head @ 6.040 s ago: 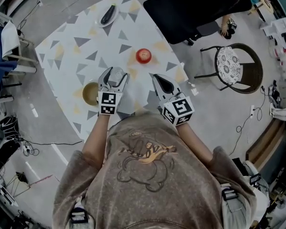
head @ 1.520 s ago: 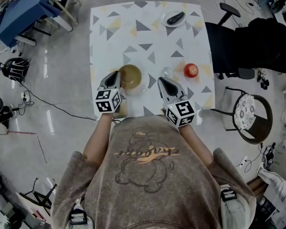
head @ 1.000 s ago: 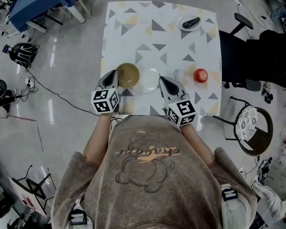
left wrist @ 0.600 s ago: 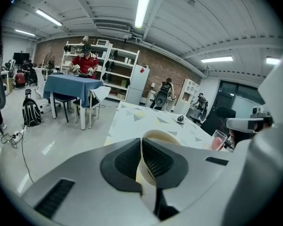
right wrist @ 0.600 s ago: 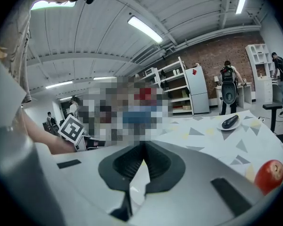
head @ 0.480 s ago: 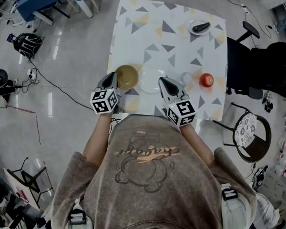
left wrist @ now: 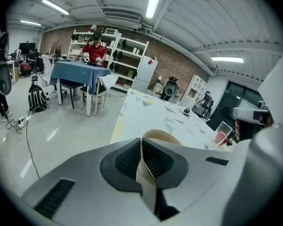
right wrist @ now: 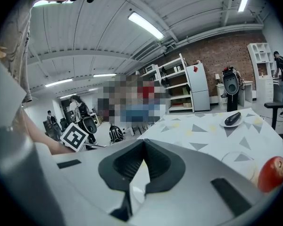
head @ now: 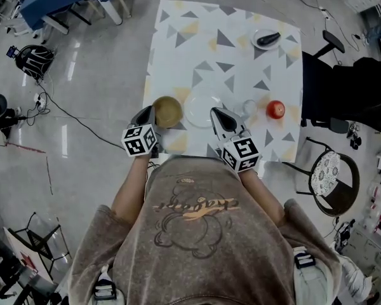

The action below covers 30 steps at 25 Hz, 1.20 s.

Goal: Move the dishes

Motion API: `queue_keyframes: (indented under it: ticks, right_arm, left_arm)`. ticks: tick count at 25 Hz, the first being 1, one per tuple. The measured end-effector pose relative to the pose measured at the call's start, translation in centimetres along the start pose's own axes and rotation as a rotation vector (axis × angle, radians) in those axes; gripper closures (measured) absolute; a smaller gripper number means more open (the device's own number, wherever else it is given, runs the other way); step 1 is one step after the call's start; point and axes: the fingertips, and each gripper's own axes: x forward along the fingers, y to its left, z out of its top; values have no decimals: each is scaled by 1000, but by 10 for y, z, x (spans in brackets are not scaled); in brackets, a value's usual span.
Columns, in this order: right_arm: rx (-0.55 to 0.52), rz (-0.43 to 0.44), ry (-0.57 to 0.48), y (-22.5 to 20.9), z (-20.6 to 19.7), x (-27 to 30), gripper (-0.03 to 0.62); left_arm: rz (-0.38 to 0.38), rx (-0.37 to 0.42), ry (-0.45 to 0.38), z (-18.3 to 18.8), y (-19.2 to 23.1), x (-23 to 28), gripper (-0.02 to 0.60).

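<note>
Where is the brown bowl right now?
In the head view, the brown bowl is at the table's near left edge, its rim clamped in the left gripper's jaws, just left of the white plate.

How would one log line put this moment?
left gripper: shut on bowl rim | right gripper: shut on plate edge | bowl: beside plate

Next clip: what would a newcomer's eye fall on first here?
The left tongs pinch the rim of a brown bowl near the near left corner of the triangle-patterned table. The right tongs appear to grip the white plate beside it. A red apple stands out at the table's right side, next to a clear glass.
</note>
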Motion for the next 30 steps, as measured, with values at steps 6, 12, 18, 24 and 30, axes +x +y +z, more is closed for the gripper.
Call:
queue_keyframes:
  ticks: [6, 12, 18, 24, 30]
  right_arm:
    - [2, -7, 8, 0, -2, 0, 591]
    - [1, -9, 9, 0, -2, 1, 591]
    - [-2, -9, 2, 0, 0, 0, 591]
    - [-8, -11, -19, -1, 7, -2, 591]
    - [-19, -24, -53, -6, 20, -8, 591]
  left_arm:
    - [13, 3, 9, -6, 6, 3, 554]
    - [8, 13, 11, -4, 5, 5, 552]
    - [19, 34, -27, 12, 3, 1, 551]
    - [0, 96, -113, 51, -11, -9, 551]
    - [-48, 157, -199, 94, -38, -22, 551]
